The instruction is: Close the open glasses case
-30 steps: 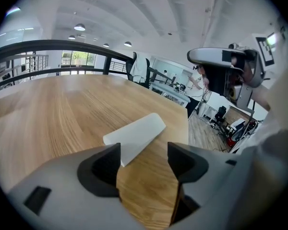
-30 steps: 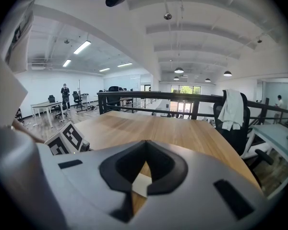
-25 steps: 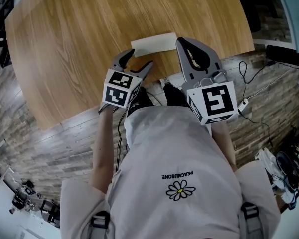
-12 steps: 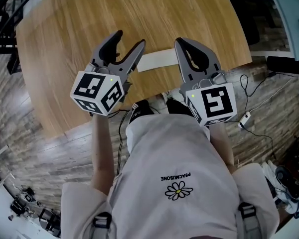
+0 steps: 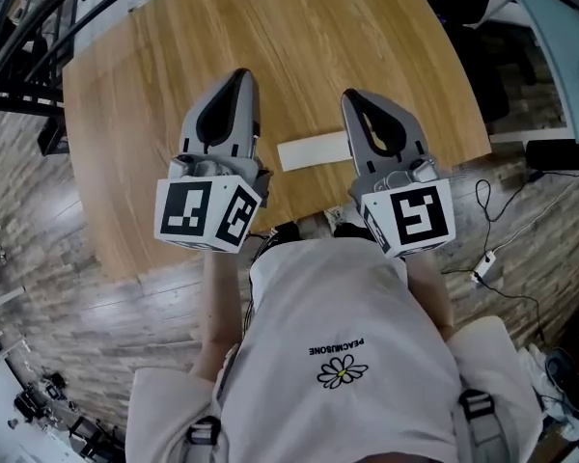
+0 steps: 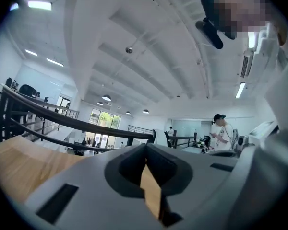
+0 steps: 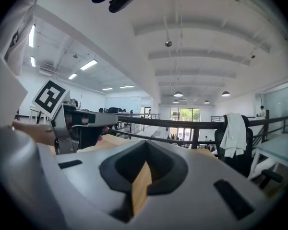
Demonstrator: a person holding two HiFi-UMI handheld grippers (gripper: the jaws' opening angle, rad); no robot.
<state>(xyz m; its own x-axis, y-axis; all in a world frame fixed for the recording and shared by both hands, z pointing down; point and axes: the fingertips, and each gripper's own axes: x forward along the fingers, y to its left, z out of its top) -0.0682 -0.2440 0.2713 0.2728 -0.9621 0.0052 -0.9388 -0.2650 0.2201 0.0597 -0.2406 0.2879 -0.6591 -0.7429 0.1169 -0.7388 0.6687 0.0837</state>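
The white glasses case (image 5: 314, 150) lies flat on the round wooden table (image 5: 154, 95) near its front edge, and its lid looks down. My left gripper (image 5: 241, 73) hangs above the table just left of the case, its jaws closing together with nothing between them. In the left gripper view the left gripper (image 6: 145, 150) points level across the room. My right gripper (image 5: 351, 95) hovers at the case's right end, shut and empty. In the right gripper view the right gripper (image 7: 145, 145) looks out level, with the left gripper (image 7: 72, 123) to its left.
The table's edge curves close to the person's body. Cables (image 5: 492, 210) trail over the plank floor at the right. Black rails (image 5: 39, 27) run past the table's far left. A chair with a white garment (image 7: 234, 134) stands beyond a railing, and a person (image 6: 223, 133) stands far off.
The left gripper has risen from beside the case, swung up to level, and gone from wide open to shut. The right gripper has lifted a little, still shut.
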